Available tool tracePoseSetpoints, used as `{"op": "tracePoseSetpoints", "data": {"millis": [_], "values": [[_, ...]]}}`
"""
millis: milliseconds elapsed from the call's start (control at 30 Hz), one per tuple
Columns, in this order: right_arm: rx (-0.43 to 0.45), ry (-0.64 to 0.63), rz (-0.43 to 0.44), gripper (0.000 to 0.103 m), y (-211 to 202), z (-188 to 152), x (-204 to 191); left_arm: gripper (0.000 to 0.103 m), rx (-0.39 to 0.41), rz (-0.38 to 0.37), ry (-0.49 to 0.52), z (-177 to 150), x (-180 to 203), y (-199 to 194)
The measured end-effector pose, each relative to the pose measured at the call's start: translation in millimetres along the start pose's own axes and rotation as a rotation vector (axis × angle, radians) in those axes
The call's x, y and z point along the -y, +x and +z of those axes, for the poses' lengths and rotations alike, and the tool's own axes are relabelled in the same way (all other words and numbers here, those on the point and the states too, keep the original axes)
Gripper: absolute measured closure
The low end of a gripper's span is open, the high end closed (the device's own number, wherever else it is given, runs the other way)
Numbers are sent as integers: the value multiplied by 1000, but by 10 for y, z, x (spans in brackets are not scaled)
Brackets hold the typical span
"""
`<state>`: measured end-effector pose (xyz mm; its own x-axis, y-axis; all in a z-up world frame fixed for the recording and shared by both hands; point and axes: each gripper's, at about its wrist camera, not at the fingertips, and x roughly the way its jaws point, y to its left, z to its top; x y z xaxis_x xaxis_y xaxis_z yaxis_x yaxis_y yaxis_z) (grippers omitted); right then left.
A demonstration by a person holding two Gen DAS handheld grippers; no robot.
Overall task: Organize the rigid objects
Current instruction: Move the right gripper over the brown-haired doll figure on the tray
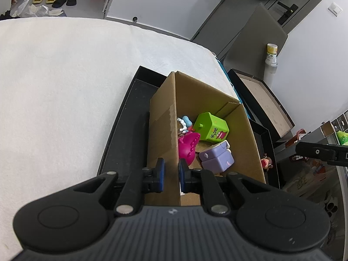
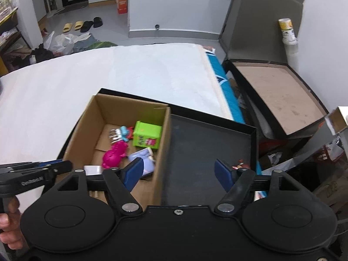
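A cardboard box [image 1: 165,117] stands in a black tray [image 1: 128,117] on the white-covered table. It holds a green block toy [image 1: 212,127], a magenta toy [image 1: 188,145], a purple toy [image 1: 217,158] and a small blue-and-white figure [image 1: 184,122]. My left gripper [image 1: 171,171] is shut on the box's left wall, one blue pad on each side. In the right wrist view the box [image 2: 162,150] sits left of the bare tray floor [image 2: 206,152]. My right gripper [image 2: 179,174] is open and empty above the box's right wall and the tray. A small red figure [image 2: 241,163] lies in the tray by the right fingertip.
The white cloth [image 1: 65,76] covers the table to the left and behind. An open black box [image 2: 276,95] with a brown floor stands off the table's right edge. A yellow-labelled bottle [image 2: 287,30] stands by the wall. Clutter lies on the floor at right.
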<state>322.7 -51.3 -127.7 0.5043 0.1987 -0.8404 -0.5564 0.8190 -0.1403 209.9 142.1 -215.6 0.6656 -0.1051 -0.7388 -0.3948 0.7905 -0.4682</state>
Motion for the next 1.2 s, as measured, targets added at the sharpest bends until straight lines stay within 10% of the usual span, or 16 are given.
{"op": "tracePoseSetpoints", "data": {"millis": [833, 1200], "values": [[3, 193, -29, 25, 444, -193, 886, 90, 9, 13, 9, 0, 32, 5], [-70, 234, -2, 52, 847, -236, 1059, 90, 8, 14, 10, 2, 36, -4]]}}
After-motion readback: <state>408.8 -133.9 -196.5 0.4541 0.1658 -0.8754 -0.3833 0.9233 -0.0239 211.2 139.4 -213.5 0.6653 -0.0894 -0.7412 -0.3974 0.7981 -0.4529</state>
